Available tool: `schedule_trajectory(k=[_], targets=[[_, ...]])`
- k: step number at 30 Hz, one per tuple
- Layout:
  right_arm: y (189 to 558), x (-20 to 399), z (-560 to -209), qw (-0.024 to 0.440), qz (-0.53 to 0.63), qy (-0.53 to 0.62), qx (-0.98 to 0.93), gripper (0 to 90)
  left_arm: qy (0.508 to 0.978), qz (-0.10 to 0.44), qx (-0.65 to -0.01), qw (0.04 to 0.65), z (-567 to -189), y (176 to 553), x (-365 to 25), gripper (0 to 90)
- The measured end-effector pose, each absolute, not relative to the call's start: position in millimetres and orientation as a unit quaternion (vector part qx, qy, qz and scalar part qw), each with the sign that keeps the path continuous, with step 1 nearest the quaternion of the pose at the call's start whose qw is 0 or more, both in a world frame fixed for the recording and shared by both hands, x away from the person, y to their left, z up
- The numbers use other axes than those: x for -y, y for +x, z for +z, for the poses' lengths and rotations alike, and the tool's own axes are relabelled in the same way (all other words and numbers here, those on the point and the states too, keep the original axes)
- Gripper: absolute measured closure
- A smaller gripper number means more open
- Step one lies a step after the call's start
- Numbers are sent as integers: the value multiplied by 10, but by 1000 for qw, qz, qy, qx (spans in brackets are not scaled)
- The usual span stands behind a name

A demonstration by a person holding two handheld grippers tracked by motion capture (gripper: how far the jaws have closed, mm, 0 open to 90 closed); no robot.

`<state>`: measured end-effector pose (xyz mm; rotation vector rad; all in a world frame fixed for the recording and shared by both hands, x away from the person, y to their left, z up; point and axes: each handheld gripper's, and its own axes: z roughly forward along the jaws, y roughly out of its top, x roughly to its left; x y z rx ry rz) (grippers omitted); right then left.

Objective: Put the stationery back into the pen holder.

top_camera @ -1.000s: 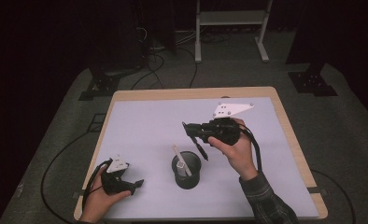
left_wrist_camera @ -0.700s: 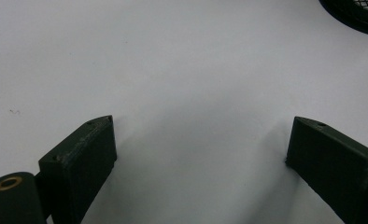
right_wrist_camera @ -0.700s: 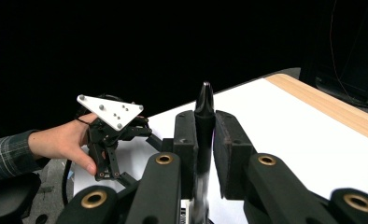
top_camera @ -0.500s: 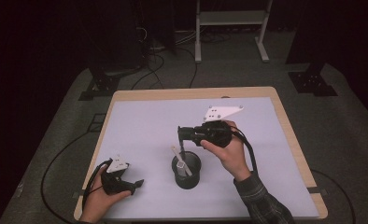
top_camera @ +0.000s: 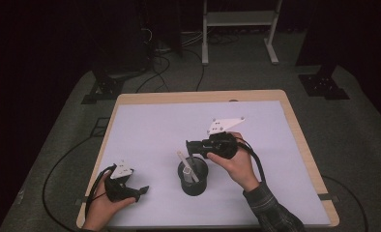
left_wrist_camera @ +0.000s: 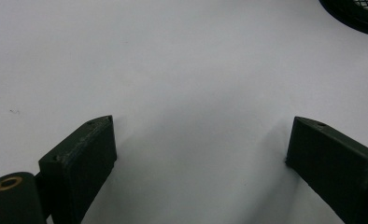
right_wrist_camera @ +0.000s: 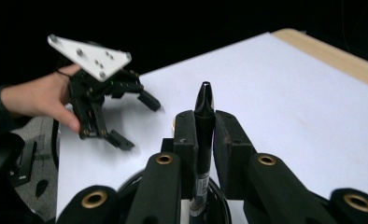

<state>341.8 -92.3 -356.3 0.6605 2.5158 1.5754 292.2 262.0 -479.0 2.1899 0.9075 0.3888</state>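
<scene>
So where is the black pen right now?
The black pen is clamped upright in the right gripper, just above the black mesh cup near the table's front middle in the high view.

Both handheld grippers were matte black. The right gripper (top_camera: 194, 146) carried a pale grey three-cornered plate (top_camera: 225, 124) dotted with small holes, and a black cable (top_camera: 259, 163) trailed from its body. Brass-coloured rings sat in its jaw arms. The left gripper (top_camera: 136, 192) bore a smaller pale plate and a looping black cable. A dark plaid sleeve (top_camera: 271, 212) covered the right forearm.
</scene>
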Motion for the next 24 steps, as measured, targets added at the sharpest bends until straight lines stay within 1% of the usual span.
schedule_trajectory(k=[8, 24], targets=[[3422, 923, -3719, 45, 500, 219, -837, 790, 851, 152, -350, 360, -4788, 2924, -2622, 76], [3391, 877, -3827, 43, 487, 213, -846, 784, 852, 151, -350, 359, -4786, 2928, -2623, 76]])
